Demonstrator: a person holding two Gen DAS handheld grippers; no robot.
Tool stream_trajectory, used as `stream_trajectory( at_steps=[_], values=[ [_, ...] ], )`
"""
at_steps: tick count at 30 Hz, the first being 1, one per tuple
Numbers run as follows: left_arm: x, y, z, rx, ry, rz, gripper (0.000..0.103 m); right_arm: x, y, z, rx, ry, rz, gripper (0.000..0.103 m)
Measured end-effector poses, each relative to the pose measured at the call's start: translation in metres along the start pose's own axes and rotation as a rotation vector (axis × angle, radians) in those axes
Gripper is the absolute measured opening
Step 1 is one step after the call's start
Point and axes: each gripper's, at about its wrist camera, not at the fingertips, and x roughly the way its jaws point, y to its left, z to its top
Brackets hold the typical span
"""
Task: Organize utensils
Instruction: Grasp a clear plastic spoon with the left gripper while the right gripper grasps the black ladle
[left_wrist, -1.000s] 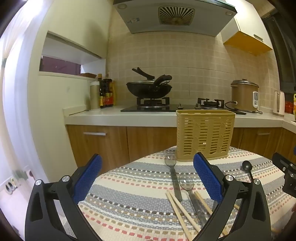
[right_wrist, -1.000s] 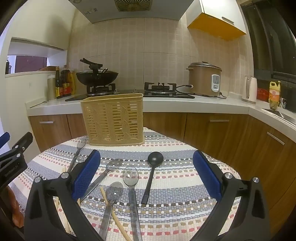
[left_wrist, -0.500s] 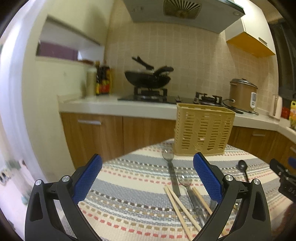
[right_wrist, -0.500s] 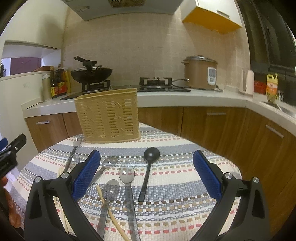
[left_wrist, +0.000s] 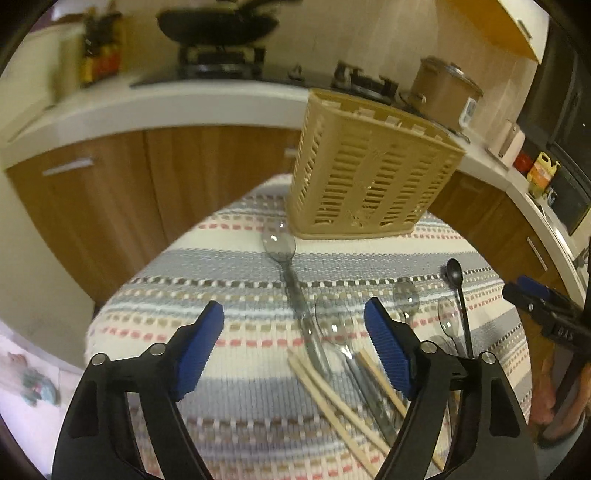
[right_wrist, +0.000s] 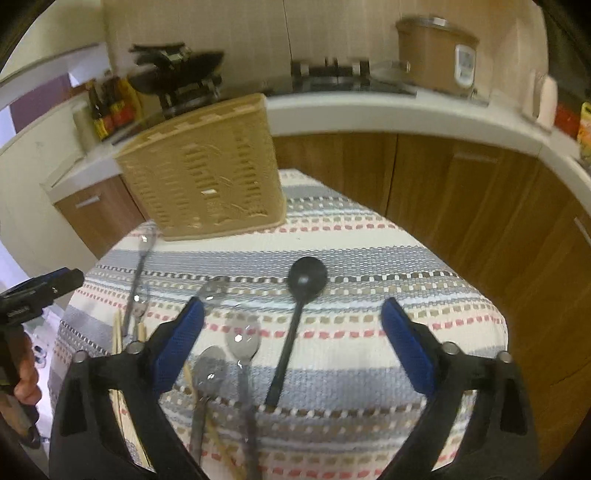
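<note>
Basket at table's far side; spoons, ladle, chopsticks lying before it.

A home kitchen: a gas stove with a black wok at top of frame, a rice cooker upper right, wooden cabinets below a white counter.

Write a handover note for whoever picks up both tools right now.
Left tool: open, holding nothing, above the striped cloth.
Right tool: open, holding nothing, with the black spoon lying between its fingers on the cloth.
Basket: upright at the far side of the table; no handles show above its rim.
On the cloth: clear spoons and chopsticks, loosely piled.
Done: nothing visible.
Left: put every spoon and chopstick into the basket.
</note>
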Motion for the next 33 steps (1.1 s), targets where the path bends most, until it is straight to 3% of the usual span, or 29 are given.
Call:
stream_trajectory(
  at_steps=[3,7,12,20,23,28,30,33],
  values=[
    [0.014,0.007,0.014,-0.057,0.066,-0.086,0.071,0.024,-0.008,0.015,0.021,0.099,0.012,0.077],
    [0.041,0.007,0.032,-0.061,0.110,-0.104,0.068,0.056,-0.017,0.025,0.093,0.213,0.047,0.065],
    [0.063,0.014,0.049,-0.080,0.148,-0.111,0.067,0.082,-0.022,0.029,0.141,0.287,0.034,0.064],
    [0.090,0.021,0.066,-0.091,0.192,-0.069,0.066,0.098,-0.013,0.031,0.114,0.311,-0.018,0.063],
    [0.099,0.019,0.067,-0.088,0.212,-0.042,0.060,0.100,-0.007,0.033,0.090,0.317,-0.039,0.057],
    [0.107,0.017,0.072,-0.088,0.195,0.000,0.060,0.109,0.008,0.036,0.028,0.328,-0.089,0.047],
    [0.107,0.013,0.074,-0.080,0.192,0.017,0.059,0.110,0.013,0.037,0.002,0.332,-0.099,0.036],
    [0.107,0.005,0.073,-0.067,0.185,0.057,0.054,0.110,0.019,0.036,-0.036,0.330,-0.109,0.035]
  ],
)
